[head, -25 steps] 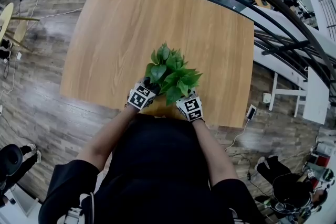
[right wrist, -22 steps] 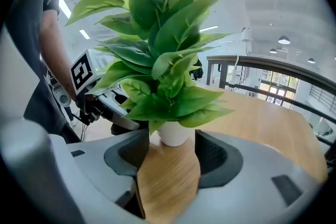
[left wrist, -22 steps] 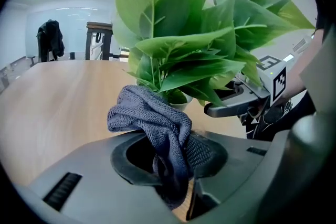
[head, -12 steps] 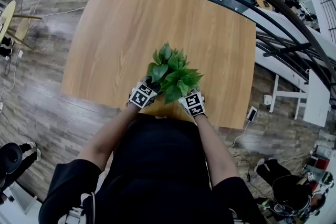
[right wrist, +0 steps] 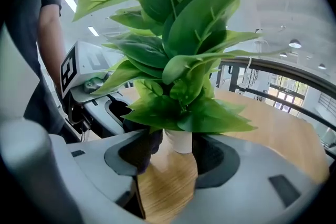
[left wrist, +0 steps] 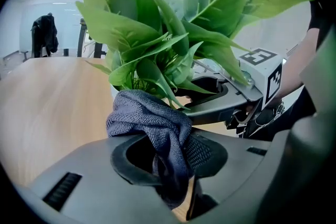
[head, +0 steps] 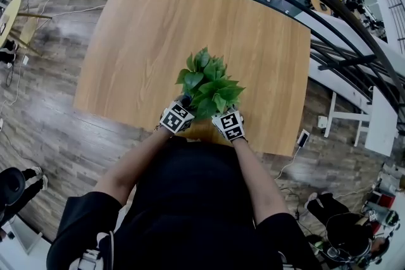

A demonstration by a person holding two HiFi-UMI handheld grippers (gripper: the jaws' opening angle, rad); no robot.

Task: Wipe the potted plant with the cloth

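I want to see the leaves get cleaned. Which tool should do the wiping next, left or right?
Left, most likely. The left tool is shut on the grey cloth, bunched beside the lower leaves of the potted plant. The right tool has no cloth; its jaws stand apart around the white pot.
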